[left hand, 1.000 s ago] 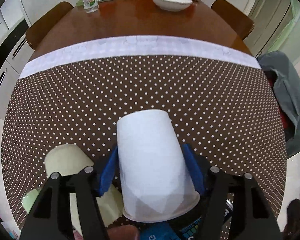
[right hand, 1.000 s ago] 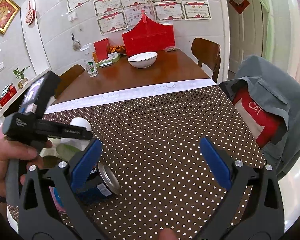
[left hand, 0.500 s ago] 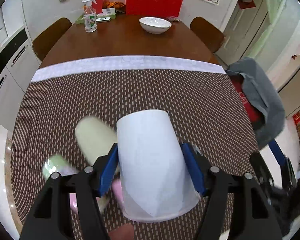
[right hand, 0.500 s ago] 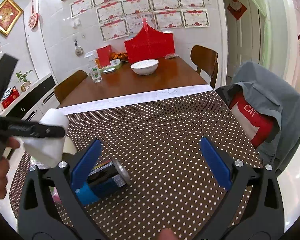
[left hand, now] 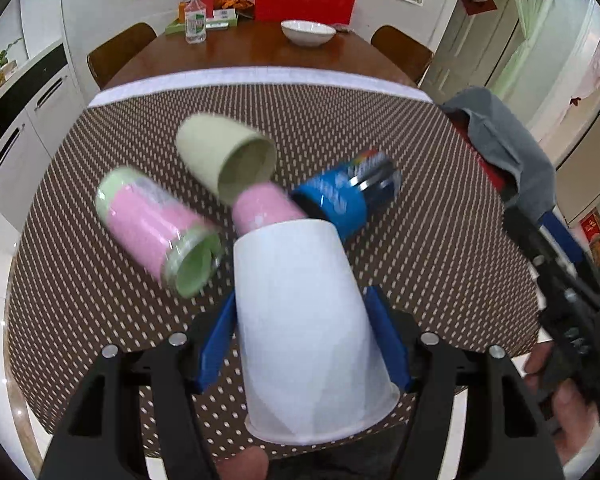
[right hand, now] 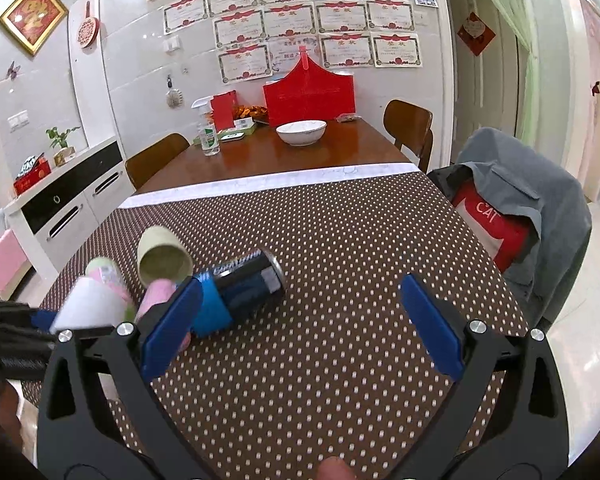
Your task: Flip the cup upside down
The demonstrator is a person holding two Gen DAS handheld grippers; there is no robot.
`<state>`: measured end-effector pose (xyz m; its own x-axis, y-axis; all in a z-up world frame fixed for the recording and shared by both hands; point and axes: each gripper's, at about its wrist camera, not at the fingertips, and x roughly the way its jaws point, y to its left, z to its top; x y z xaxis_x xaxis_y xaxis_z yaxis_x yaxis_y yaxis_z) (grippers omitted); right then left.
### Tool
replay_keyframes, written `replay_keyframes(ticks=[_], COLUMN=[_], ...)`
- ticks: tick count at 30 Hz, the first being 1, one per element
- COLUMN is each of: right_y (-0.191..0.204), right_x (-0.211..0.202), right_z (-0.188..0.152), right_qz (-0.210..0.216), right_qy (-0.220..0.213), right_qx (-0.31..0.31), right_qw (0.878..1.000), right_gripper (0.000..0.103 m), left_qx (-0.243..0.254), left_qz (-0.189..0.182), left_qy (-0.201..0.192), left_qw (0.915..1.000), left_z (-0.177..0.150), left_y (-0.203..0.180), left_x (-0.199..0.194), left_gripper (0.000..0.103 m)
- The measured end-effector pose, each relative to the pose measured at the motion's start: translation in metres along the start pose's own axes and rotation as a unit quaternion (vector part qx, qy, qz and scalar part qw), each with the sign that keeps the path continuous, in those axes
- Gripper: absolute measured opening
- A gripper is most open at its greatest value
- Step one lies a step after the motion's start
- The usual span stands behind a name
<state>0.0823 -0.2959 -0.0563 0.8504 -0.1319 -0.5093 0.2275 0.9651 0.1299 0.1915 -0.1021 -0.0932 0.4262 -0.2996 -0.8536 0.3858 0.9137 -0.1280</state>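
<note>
Two grippers, one cup in our left.
We clamp it, rim toward the camera, above the cloth; our right gapes wide, holding nothing.

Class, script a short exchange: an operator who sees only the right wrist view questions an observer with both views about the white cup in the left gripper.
Operator: In my view the white cup is a blur at the left edge. Is it gripped?
Observer: Yes. The left gripper has a blue pad pressed on each side of it.
Operator: Which way does it face?
Observer: Its closed base points forward along the fingers, and its open rim is nearest the wrist.
Operator: What lies behind it?
Observer: A pink-and-green cup on its side, with its green mouth facing the left camera.
</note>
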Motion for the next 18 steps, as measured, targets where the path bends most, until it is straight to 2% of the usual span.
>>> replay_keyframes(ticks=[6, 11, 14, 18], right_y=[0.006, 0.01, 0.012, 0.015], right_x=[-0.004, -0.002, -0.002, 0.001], right_z=[-0.021, -0.029, -0.031, -0.033], right_qz=[0.001, 0.004, 0.005, 0.012], right_qy=[0.006, 0.01, 0.011, 0.015], right_qx=[-0.011, -0.017, -0.018, -0.017], right_qw=[1.0, 1.0, 1.0, 1.0], right_gripper=[0.097, 0.097, 0.097, 0.097], left_qx=[-0.017, -0.033, -0.034, -0.027], left_qz=[0.011, 0.014, 0.03, 0.043], left_qy=[0.014, 0.015, 0.0, -0.04], left_qw=[0.9997, 0.9992, 0.9989, 0.9979], left_z=[-0.027, -0.036, -0.036, -0.036], left_y=[0.006, 0.015, 0.018, 0.02], left_x=[0.038, 0.053, 0.048, 0.031], left_gripper=[0.064, 0.066, 0.076, 0.084])
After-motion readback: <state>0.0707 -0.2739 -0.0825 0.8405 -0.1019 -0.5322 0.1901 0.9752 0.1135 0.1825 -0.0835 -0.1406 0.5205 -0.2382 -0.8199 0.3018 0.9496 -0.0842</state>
